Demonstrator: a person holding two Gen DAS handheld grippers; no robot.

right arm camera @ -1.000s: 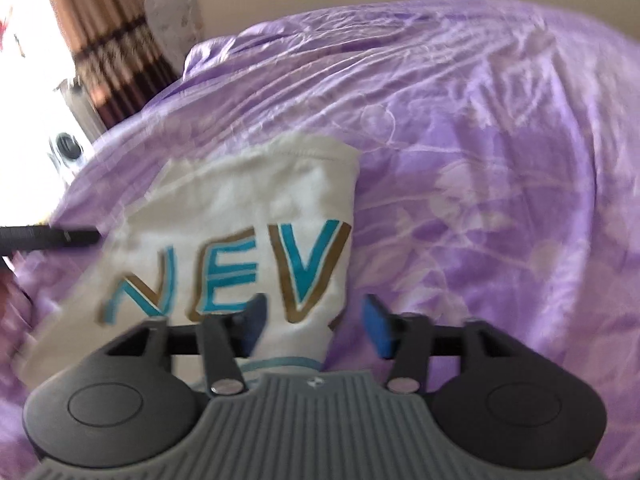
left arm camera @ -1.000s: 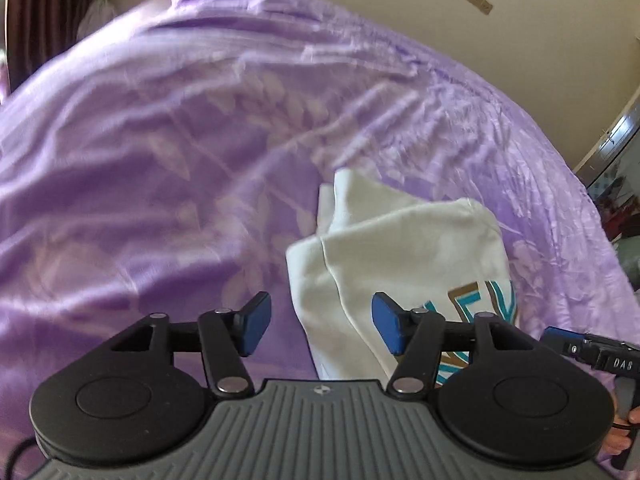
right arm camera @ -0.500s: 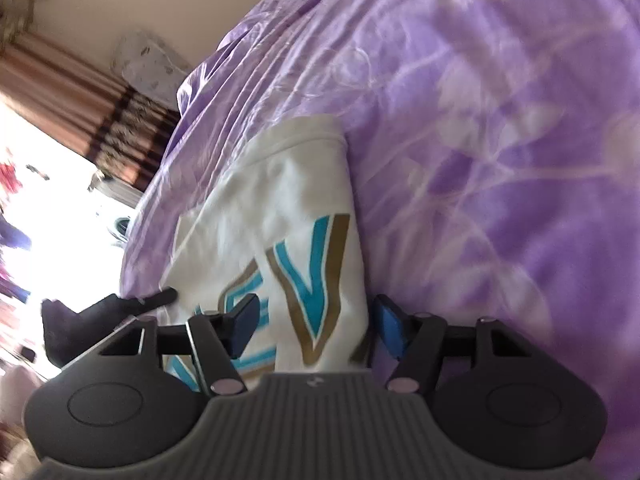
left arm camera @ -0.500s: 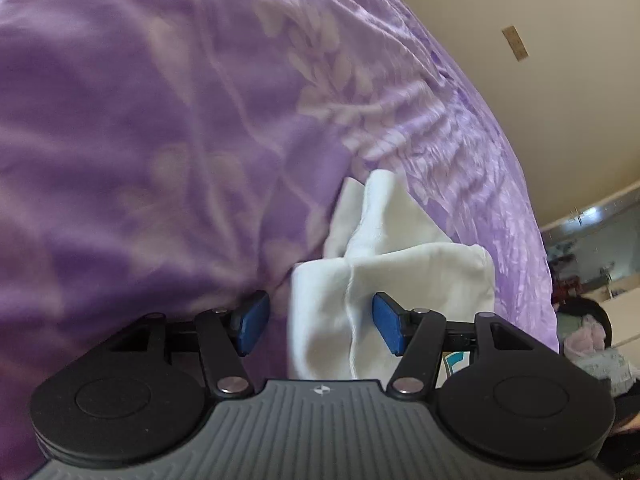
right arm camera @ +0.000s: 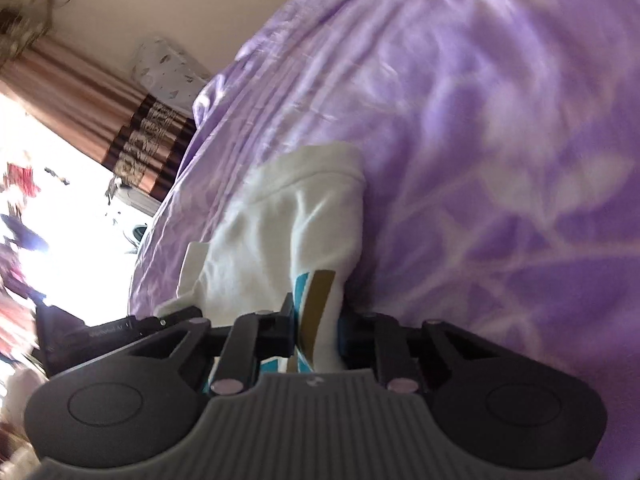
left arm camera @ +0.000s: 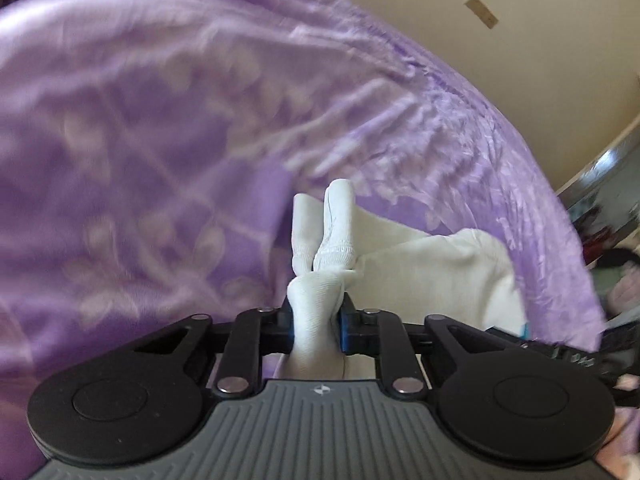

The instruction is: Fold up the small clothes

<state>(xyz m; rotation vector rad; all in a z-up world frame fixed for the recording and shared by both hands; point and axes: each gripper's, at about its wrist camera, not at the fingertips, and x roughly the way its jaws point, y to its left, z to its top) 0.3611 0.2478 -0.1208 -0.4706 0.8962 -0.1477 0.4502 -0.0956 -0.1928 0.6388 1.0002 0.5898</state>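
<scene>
A small white garment [left arm camera: 432, 264] with teal and gold lettering lies partly folded on a purple floral bedspread [left arm camera: 160, 140]. My left gripper [left arm camera: 316, 326] is closing, and its blue pads pinch a bunched fold at the garment's left edge. In the right wrist view the same white garment [right arm camera: 288, 232] lies on the bedspread [right arm camera: 500, 160]. My right gripper [right arm camera: 318, 332] is closing too, its pads squeezing the right edge by the gold and teal letter. The other gripper's dark body [right arm camera: 92, 332] shows at the left there.
A beige wall [left arm camera: 520, 40] rises behind the bed. A striped brown curtain [right arm camera: 100, 120] and a bright window [right arm camera: 60, 220] stand at the left in the right wrist view, with a patterned pillow [right arm camera: 168, 68] by the wall. Clutter [left arm camera: 608, 248] sits beyond the bed's right edge.
Both grippers moved down onto the garment and went from wide open to pinching its edges. The left edge is now bunched up between the left pads.
</scene>
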